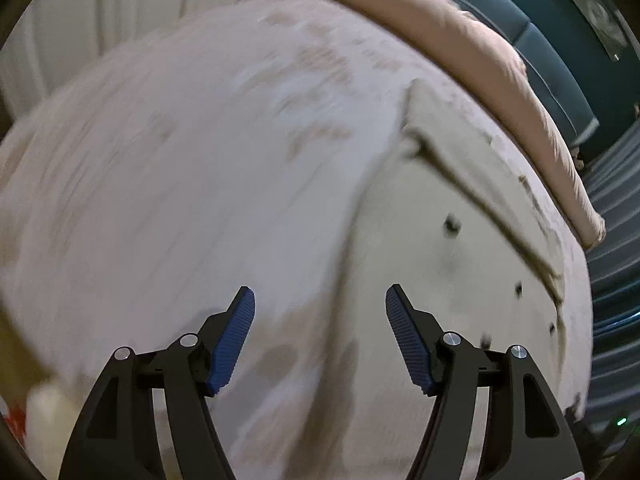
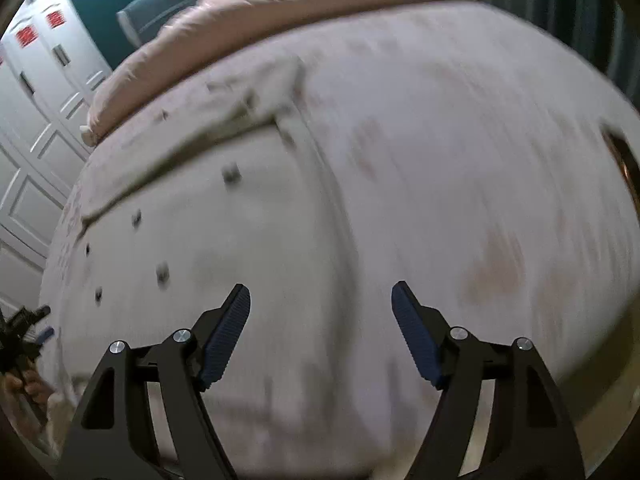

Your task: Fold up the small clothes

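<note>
Pale dotted garment [image 1: 460, 248] lies spread flat on the bed [image 1: 180, 160], pink duvet [image 1: 460, 40] bunched along the far edge; left gripper [image 1: 320, 320] and right gripper [image 2: 320, 320] both hang released above it, jaws apart, nothing between them, picture blurred

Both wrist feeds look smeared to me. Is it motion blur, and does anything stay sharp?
Left wrist view: the bed cover and the cream garment are streaked by motion blur, while the left claw stays crisp. Right wrist view: same smear on the cover and garment, right claw sharp. Fisheye bulge bends the bed's edges in both; lighting is dim, with no glare.
</note>
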`<state>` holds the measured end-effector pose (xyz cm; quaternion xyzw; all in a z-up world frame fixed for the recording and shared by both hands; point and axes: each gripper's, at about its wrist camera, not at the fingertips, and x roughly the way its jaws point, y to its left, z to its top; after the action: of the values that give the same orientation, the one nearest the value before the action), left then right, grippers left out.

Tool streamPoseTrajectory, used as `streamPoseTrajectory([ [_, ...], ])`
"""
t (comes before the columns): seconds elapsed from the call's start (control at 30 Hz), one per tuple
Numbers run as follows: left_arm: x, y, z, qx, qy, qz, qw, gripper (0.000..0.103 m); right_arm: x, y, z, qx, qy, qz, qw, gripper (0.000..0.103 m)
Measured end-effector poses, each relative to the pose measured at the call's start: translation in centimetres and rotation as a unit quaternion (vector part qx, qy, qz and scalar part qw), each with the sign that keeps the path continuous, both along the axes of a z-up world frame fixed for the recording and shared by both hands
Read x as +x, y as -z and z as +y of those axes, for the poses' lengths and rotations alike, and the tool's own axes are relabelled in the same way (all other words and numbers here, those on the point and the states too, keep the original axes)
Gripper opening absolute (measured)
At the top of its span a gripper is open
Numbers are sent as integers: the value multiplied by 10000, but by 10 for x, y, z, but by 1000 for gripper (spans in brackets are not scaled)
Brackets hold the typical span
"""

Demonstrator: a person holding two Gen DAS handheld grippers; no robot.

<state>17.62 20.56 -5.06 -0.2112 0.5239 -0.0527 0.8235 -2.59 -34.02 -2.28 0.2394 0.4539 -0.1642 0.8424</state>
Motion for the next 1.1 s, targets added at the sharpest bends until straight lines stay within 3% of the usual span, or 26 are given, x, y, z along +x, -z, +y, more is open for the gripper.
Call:
streamPoseTrajectory([
  [0.13,-44,10,15,-328,-63,204,9992,66,-47,21,1,788,332,-5,9963,71],
  [0.23,-55,11,5,-518,22,201,9985,65,-54,31,6,1214,365,-117,9919,71],
  [0.33,-54,12,-11,-768,100,225,9967,66,-41,31,15,1205,266,-173,9922,74],
  [0.4,-52,15,-22,-914,174,245,9954,66,-33,33,17,1194,291,-179,9923,84],
  [0.6,-46,15,-50,-656,459,90,9967,66,-17,35,26,1110,410,-323,9925,86],
  [0.63,-46,14,-52,-641,477,96,9968,64,-15,36,27,1093,404,-308,9927,86],
  [0.67,-45,14,-54,-667,515,89,9964,54,-12,36,28,1052,382,-283,9933,86],
  [0.7,-44,14,-56,-674,588,101,9959,44,-10,35,29,1034,320,-281,9937,82],
  [0.73,-43,14,-60,-635,695,195,9954,22,-7,34,30,1022,254,-278,9940,69],
  [0.77,-42,15,-62,-626,748,246,9949,7,-3,34,32,996,191,-210,9946,64],
  [0.8,-42,14,-62,-621,766,290,9947,7,0,34,34,972,137,-140,9951,56],
  [0.9,-46,0,-61,-630,785,98,9949,6,7,31,38,879,10,-38,9961,7],
  [1.1,-65,-37,-50,-522,903,-220,9943,4,-12,-9,47,526,-206,-402,9976,5],
])
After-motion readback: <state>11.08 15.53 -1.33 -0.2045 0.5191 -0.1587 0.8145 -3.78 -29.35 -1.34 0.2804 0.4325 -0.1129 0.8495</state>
